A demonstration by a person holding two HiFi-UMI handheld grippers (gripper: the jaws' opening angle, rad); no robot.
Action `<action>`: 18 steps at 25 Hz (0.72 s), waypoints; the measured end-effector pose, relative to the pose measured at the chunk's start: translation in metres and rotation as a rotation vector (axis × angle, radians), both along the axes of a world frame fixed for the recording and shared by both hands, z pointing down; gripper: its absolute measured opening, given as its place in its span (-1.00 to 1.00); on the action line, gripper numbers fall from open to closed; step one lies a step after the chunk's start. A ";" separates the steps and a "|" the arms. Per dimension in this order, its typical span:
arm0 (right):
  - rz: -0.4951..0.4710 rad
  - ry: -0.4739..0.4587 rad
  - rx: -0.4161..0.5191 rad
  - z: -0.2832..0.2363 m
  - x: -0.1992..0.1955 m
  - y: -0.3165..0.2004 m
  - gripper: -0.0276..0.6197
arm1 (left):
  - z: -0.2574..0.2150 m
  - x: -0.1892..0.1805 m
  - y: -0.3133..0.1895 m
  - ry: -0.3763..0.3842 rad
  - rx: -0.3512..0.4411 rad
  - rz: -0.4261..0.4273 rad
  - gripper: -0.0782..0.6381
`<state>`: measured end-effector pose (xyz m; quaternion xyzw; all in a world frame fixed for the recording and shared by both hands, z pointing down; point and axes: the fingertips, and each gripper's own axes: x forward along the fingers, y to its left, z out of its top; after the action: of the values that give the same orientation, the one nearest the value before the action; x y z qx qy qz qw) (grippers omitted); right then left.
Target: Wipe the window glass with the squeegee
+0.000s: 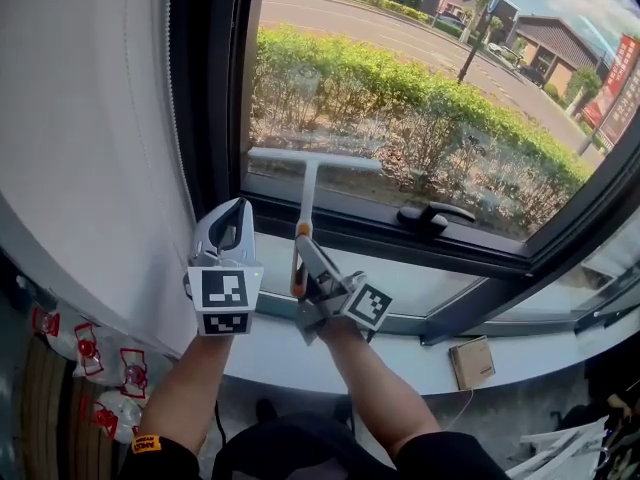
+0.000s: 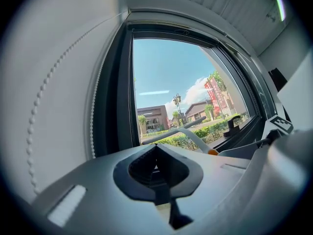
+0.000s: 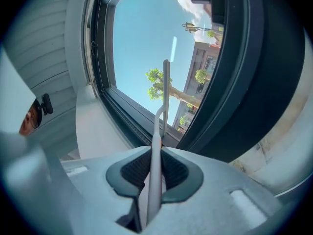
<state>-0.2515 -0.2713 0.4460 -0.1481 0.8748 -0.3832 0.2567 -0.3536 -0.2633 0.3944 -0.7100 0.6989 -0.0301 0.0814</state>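
Holding item one, the squeegee [image 1: 311, 168]: white, T-shaped, with an orange collar low on the shaft. The jaws of my right gripper [image 1: 302, 246] are closed on its handle, just below that collar. In the right gripper view the shaft rises straight out from between the jaws of the right gripper [image 3: 155, 153], and the squeegee [image 3: 164, 97] is seen edge-on before the pane. Item two, the window glass [image 1: 420, 98]: the squeegee's blade lies level across its lower left part, close above the bottom rail; I cannot tell for certain whether rubber meets glass. Item three, my left gripper [image 1: 238, 208]: raised just beside the right one, to its left, clear of the squeegee. The left gripper view shows the jaws of the left gripper [image 2: 156, 151] drawn together with nothing between them, and beyond them the squeegee [image 2: 185, 131] and the window glass [image 2: 171, 77]. Item four, a dark window frame [image 1: 215, 88] around the pane. Item five, a black window handle [image 1: 432, 215] on the bottom rail, to the right of the blade and apart from it. Item six, a pale sill [image 1: 445, 290] beneath the frame. Item seven, a small cardboard box [image 1: 470, 361] lying flat on the ledge below, well to the right of both grippers. Item eight, a white blind [image 1: 90, 118] hanging left of the frame. Item nine, outdoors through the glass: a green hedge [image 1: 400, 88], with a street lamp [image 1: 487, 13] standing past it.
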 end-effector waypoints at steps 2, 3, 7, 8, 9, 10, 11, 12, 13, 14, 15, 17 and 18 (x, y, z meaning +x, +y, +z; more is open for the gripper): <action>-0.002 -0.004 -0.009 0.003 0.001 0.001 -0.77 | 0.003 0.002 -0.001 0.008 -0.004 -0.001 -0.74; -0.002 -0.004 -0.014 0.005 0.001 0.001 -0.77 | 0.005 0.003 -0.001 0.013 -0.008 0.000 -0.74; 0.001 0.002 -0.022 0.009 0.002 0.000 -0.77 | 0.011 0.002 -0.003 0.019 -0.021 0.000 -0.74; 0.001 0.002 -0.022 0.009 0.002 -0.001 -0.77 | 0.012 0.001 -0.003 0.021 -0.022 -0.001 -0.74; 0.001 0.002 -0.022 0.009 0.001 -0.001 -0.77 | 0.013 0.001 -0.004 0.023 -0.023 -0.002 -0.74; 0.000 0.003 -0.021 0.009 0.001 -0.002 -0.77 | 0.014 0.000 -0.005 0.025 -0.024 -0.003 -0.74; -0.001 0.005 -0.020 0.009 0.001 -0.001 -0.77 | 0.014 0.000 -0.006 0.028 -0.024 -0.003 -0.74; -0.002 0.008 -0.016 0.009 0.001 0.000 -0.77 | 0.013 0.000 -0.006 0.033 -0.024 -0.004 -0.74; -0.004 0.010 -0.012 0.007 0.001 0.001 -0.77 | 0.010 0.000 -0.006 0.039 -0.023 -0.007 -0.74; -0.004 0.011 -0.005 0.004 0.002 0.003 -0.77 | 0.007 0.000 -0.006 0.044 -0.017 -0.006 -0.74; -0.003 0.009 0.006 -0.001 0.003 0.005 -0.77 | 0.002 0.001 -0.007 0.045 -0.004 -0.001 -0.74; 0.000 0.003 0.045 -0.017 0.008 0.008 -0.77 | -0.011 0.006 -0.008 0.043 0.031 0.014 -0.74; 0.001 -0.001 0.071 -0.029 0.012 0.008 -0.77 | -0.019 0.009 -0.009 0.043 0.048 0.020 -0.74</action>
<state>-0.2395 -0.2630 0.4175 -0.1392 0.8878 -0.3516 0.2624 -0.3445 -0.2726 0.3749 -0.7152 0.6939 0.0031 0.0838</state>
